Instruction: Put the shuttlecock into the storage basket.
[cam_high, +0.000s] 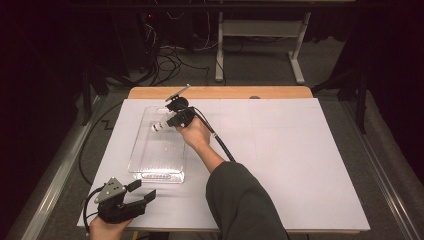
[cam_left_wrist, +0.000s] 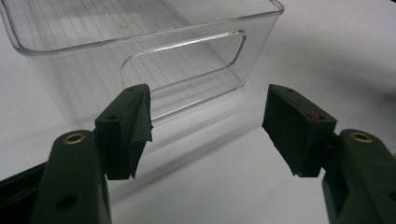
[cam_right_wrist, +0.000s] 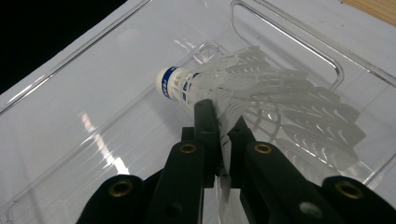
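A white plastic shuttlecock (cam_right_wrist: 243, 93) with a blue band on its cork hangs over the far end of a clear plastic bin (cam_high: 150, 152). My right gripper (cam_right_wrist: 223, 126) is shut on the skirt of that shuttlecock (cam_high: 159, 126), cork pointing left in the high view, above the bin's floor. My right gripper (cam_high: 172, 121) reaches in from the right, held by a hand with a dark sleeve. My left gripper (cam_high: 145, 191) rests near the table's front left edge, open, nothing between its pads. In the left gripper view the left gripper (cam_left_wrist: 208, 123) faces the bin's near end wall (cam_left_wrist: 187, 60).
The bin (cam_right_wrist: 70, 116) stands lengthwise on a white sheet (cam_high: 290, 150) covering the table; a wooden edge (cam_high: 220, 92) shows at the back. A black cable (cam_high: 222, 145) trails from the right gripper. Beyond the table are a floor with cables and a table frame (cam_high: 260, 35).
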